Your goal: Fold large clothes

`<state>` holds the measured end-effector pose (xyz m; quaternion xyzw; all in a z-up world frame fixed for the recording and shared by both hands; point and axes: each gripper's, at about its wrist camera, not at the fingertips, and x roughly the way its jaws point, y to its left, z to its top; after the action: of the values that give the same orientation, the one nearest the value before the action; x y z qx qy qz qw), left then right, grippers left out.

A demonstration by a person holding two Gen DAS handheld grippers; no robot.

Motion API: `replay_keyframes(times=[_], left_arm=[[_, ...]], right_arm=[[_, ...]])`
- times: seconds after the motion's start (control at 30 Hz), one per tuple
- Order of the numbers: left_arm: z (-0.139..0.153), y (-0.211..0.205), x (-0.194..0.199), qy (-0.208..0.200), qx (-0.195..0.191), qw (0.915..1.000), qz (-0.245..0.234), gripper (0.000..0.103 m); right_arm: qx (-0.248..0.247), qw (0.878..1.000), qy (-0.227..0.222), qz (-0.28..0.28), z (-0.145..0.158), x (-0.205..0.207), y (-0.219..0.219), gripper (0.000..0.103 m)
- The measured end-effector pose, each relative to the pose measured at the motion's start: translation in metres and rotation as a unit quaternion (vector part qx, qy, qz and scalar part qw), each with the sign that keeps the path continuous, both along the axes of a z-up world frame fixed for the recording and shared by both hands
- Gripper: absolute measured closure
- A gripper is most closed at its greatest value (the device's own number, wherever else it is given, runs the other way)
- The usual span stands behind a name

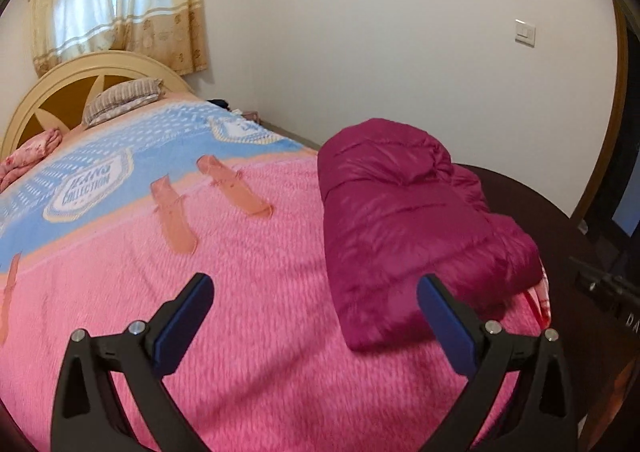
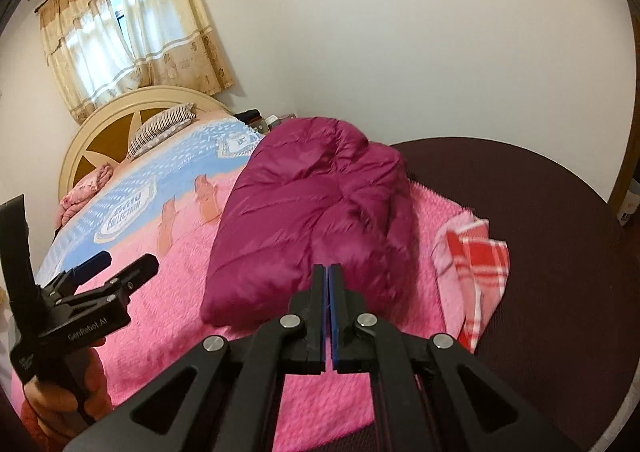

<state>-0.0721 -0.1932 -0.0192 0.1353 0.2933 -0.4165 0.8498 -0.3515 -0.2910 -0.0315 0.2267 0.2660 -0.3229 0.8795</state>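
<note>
Left tongs (image 1: 314,326) hung released over the pink blanket (image 1: 240,332); right tongs (image 2: 327,276) were clenched, empty, folded jacket (image 2: 316,220) just ahead, curtains (image 2: 132,32) beyond.

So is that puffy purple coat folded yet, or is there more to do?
Looks mostly done: the magenta jacket lies as a compact folded bundle on the pink blanket. Nothing is in hand: the left tool is open and the right tool is shut, empty. Perhaps only tidying remains.
</note>
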Motion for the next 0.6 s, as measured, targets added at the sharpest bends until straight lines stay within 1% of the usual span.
replay_keyframes(times=[0.07, 0.13, 0.2, 0.23, 0.27, 0.3, 0.33, 0.37, 0.5, 0.6], left_arm=[[0.003, 0.006, -0.006, -0.005, -0.004, 1.0000, 0.001, 0.000], [0.008, 0.013, -0.013, -0.018, -0.009, 0.9998, 0.004, 0.000], [0.012, 0.019, -0.019, -0.027, -0.013, 0.9995, 0.004, 0.000], [0.015, 0.022, -0.022, -0.031, -0.015, 0.9994, 0.006, 0.000], [0.017, 0.026, -0.025, -0.034, -0.018, 0.9993, 0.006, 0.000], [0.018, 0.029, -0.027, -0.035, -0.020, 0.9992, 0.004, 0.000], [0.021, 0.031, -0.030, -0.037, -0.024, 0.9990, 0.001, 0.000], [0.022, 0.033, -0.032, -0.040, -0.026, 0.9989, 0.000, 0.000], [0.031, 0.040, -0.040, -0.056, -0.035, 0.9978, 0.001, 0.000], [0.040, 0.048, -0.046, -0.066, -0.049, 0.9966, 0.002, 0.000]], right_arm=[[-0.001, 1.000, 0.011, 0.007, 0.000, 0.001, 0.010, 0.101], [0.000, 1.000, 0.009, 0.015, 0.003, 0.000, 0.020, 0.099], [-0.002, 1.000, 0.006, 0.021, 0.007, -0.001, 0.029, 0.087], [-0.005, 1.000, -0.001, 0.025, 0.010, -0.002, 0.034, 0.062], [-0.009, 1.000, -0.008, 0.029, 0.013, -0.004, 0.036, 0.034], [-0.022, 0.999, -0.020, 0.030, 0.018, -0.007, 0.042, 0.026], [-0.039, 0.998, -0.027, 0.032, 0.024, -0.009, 0.048, 0.023], [-0.050, 0.998, -0.028, 0.035, 0.030, -0.010, 0.052, 0.023], [-0.065, 0.996, -0.053, 0.038, 0.051, -0.018, 0.063, 0.023], [-0.090, 0.993, -0.066, 0.025, 0.065, -0.025, 0.071, 0.022]])
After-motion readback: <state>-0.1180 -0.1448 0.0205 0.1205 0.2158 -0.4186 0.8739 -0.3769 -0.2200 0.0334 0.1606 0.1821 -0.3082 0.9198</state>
